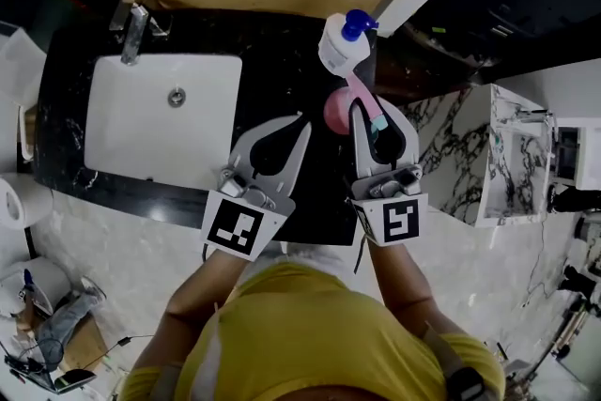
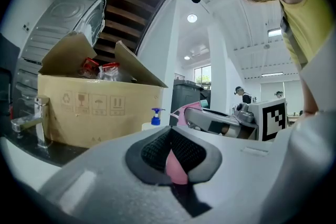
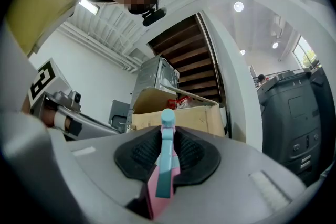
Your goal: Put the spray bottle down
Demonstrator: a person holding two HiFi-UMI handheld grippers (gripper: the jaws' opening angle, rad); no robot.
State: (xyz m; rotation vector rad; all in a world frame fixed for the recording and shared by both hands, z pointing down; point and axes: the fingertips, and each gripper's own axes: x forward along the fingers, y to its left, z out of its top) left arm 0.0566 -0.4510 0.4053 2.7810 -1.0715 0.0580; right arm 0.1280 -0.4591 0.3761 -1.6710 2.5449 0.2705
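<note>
- Right gripper (image 1: 374, 119): jaws narrowly parted, clamped on pink spray bottle (image 1: 338, 111), over black counter (image 1: 282, 75), right of sink (image 1: 96, 141).
- Left gripper (image 1: 302, 122): jaws together.
- Step, judged: set-down pending; next, seat base upright, then release.

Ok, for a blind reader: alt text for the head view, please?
The right gripper holds a pink spray bottle over a black counter, near a white pump bottle; a white sink lies to the left.

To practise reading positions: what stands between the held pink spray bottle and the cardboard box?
A white pump bottle with a blue head stands there on the dark counter, seen in the head view.
</note>
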